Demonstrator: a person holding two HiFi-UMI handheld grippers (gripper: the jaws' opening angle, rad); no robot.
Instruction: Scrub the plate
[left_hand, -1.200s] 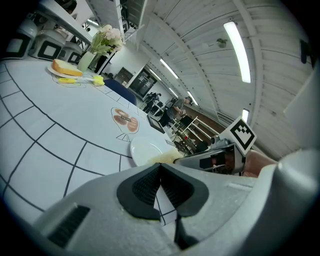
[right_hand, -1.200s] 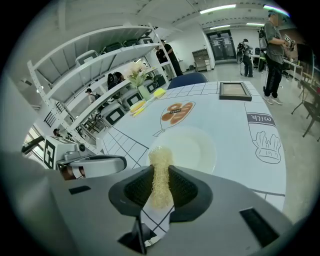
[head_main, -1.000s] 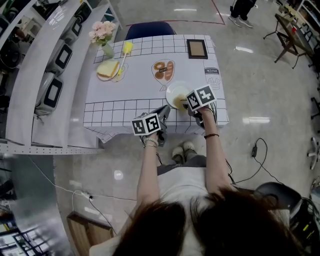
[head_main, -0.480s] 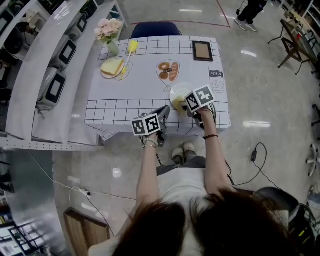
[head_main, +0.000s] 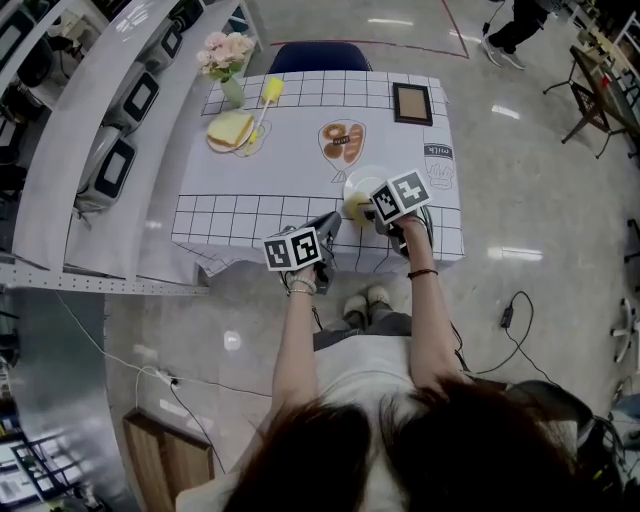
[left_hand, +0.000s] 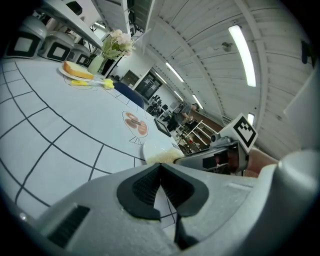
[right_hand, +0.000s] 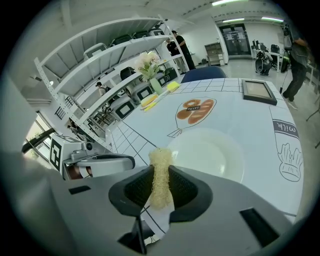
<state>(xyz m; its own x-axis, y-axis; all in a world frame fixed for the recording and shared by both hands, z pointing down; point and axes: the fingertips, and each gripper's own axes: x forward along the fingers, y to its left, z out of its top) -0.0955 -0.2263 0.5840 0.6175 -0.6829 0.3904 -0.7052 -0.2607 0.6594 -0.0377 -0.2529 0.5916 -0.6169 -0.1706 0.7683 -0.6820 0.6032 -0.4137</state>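
A white plate (head_main: 368, 178) lies near the front right of the gridded table, empty and pale (right_hand: 207, 152). My right gripper (head_main: 368, 208) hovers at the plate's near edge, shut on a yellowish fibrous scrubber (right_hand: 161, 176) that sticks up between the jaws. The scrubber's tip (head_main: 356, 209) sits at the plate's front rim; contact cannot be told. My left gripper (head_main: 329, 224) is over the table's front edge, left of the plate, shut with nothing in it (left_hand: 160, 167). In the left gripper view the plate (left_hand: 159, 148) shows beyond the jaws beside the right gripper (left_hand: 212, 156).
At the back left stand a flower vase (head_main: 226, 62), a sandwich on a plate (head_main: 230, 130) and a yellow brush (head_main: 264, 98). A picture frame (head_main: 412, 103) lies at the back right. A blue chair (head_main: 320, 55) is behind the table, shelves (head_main: 90, 120) with appliances to the left.
The head view has drifted a little, so the table sits slightly higher and to the right. Both grippers keep almost the same places by the plate.
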